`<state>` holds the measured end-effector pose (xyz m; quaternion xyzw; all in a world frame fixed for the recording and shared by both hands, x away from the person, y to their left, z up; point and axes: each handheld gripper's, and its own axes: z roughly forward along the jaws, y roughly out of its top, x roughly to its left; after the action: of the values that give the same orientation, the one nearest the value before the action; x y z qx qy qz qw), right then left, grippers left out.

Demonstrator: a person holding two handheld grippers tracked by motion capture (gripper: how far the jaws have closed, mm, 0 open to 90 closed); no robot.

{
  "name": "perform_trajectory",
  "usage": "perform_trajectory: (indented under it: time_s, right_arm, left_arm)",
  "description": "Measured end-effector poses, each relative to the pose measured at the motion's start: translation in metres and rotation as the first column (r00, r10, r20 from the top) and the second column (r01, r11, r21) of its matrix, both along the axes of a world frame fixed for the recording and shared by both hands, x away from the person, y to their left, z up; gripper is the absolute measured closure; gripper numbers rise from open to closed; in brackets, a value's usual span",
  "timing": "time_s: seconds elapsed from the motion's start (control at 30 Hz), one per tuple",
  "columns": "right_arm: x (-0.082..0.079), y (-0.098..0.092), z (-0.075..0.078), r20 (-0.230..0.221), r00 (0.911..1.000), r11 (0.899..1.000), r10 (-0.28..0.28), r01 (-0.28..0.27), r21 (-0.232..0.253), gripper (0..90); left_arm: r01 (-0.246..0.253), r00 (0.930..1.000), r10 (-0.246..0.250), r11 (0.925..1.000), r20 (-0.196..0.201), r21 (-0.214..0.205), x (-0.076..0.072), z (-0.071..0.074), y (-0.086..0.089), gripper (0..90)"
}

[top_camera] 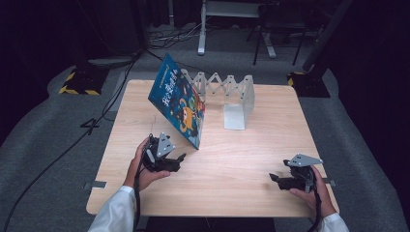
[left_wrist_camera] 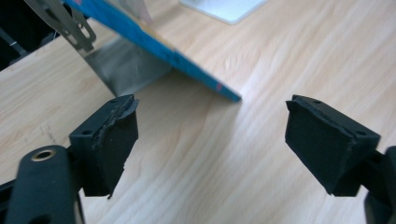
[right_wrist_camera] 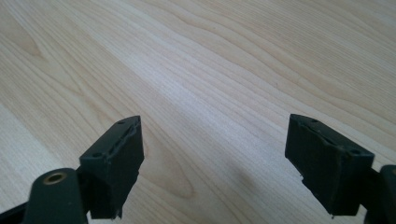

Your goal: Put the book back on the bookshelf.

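Note:
A blue picture book point(top_camera: 178, 104) stands tilted on the wooden table point(top_camera: 232, 164), leaning against the left end of a white folding book rack point(top_camera: 227, 89). My left gripper point(top_camera: 179, 163) is just in front of the book's near lower corner, apart from it. In the left gripper view its jaws point(left_wrist_camera: 212, 140) stand wide with only bare table between them; the book's blue edge point(left_wrist_camera: 187, 65) and a grey rack plate point(left_wrist_camera: 126, 67) lie beyond. My right gripper point(top_camera: 274, 179) rests near the front right of the table, open point(right_wrist_camera: 212, 154) over bare wood.
The rack's right end plate point(top_camera: 237, 116) stands upright at mid-table. Beyond the table lie grey floor, loose cables point(top_camera: 96, 121), a yellow-and-black striped stand base point(top_camera: 77, 84) at back left, another dark base point(top_camera: 309, 82) at back right, and furniture legs point(top_camera: 203, 34).

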<state>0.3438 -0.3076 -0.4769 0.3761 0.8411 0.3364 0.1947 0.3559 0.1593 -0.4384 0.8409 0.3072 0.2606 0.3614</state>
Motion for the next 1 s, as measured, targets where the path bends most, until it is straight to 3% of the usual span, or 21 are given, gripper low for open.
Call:
perform_trajectory:
  time_s: [0.1, 0.17, 0.2, 0.3, 0.4, 0.73, 0.9, 1.0]
  right_arm:
    - [-0.002, 0.001, 0.000, 0.003, 1.0000, 1.000, -0.001, 0.001, -0.015, 19.5]
    - [-0.004, 0.001, 0.000, 0.009, 0.9999, 0.999, 0.007, -0.007, -0.033, 19.0]
    - [-0.004, 0.001, 0.000, 0.009, 0.9999, 0.999, 0.007, -0.007, -0.033, 19.0]
    - [-0.008, 0.000, 0.000, 0.017, 0.9996, 0.999, 0.021, -0.020, -0.051, 18.6]
    - [-0.010, -0.004, 0.000, 0.022, 0.9987, 0.997, 0.045, -0.043, -0.063, 18.7]
    - [-0.018, -0.021, -0.007, 0.010, 0.9995, 0.995, 0.031, -0.030, -0.094, 18.5]
    - [-0.024, -0.036, -0.012, -0.001, 1.0000, 0.998, -0.007, 0.007, -0.055, 18.4]
    - [-0.030, -0.052, -0.018, -0.006, 0.9987, 0.998, -0.051, 0.051, -0.029, 18.2]
  left_arm:
    - [0.018, 0.9997, -0.018, 0.9997, -0.014, 0.014, -0.004, -0.002, 0.004, 17.0]
    - [0.015, 0.9997, -0.014, 0.9984, -0.018, 0.054, -0.010, -0.007, 0.008, 17.4]
    - [0.015, 0.9997, -0.014, 0.9984, -0.018, 0.054, -0.010, -0.007, 0.008, 17.3]
    - [0.056, 0.9977, -0.050, 0.9903, -0.045, 0.127, -0.018, -0.015, 0.015, 19.0]
    - [0.050, 0.9975, -0.042, 0.9871, -0.057, 0.152, -0.021, -0.023, 0.023, 18.2]
    - [0.029, 0.9951, -0.012, 0.9853, -0.098, 0.168, -0.033, -0.034, 0.045, 17.0]
    - [0.024, 0.9925, -0.003, 0.9853, -0.122, 0.169, -0.039, -0.041, 0.055, 16.9]
    - [-0.013, 0.9881, 0.029, 0.9938, -0.151, 0.110, -0.043, -0.050, 0.066, 16.9]
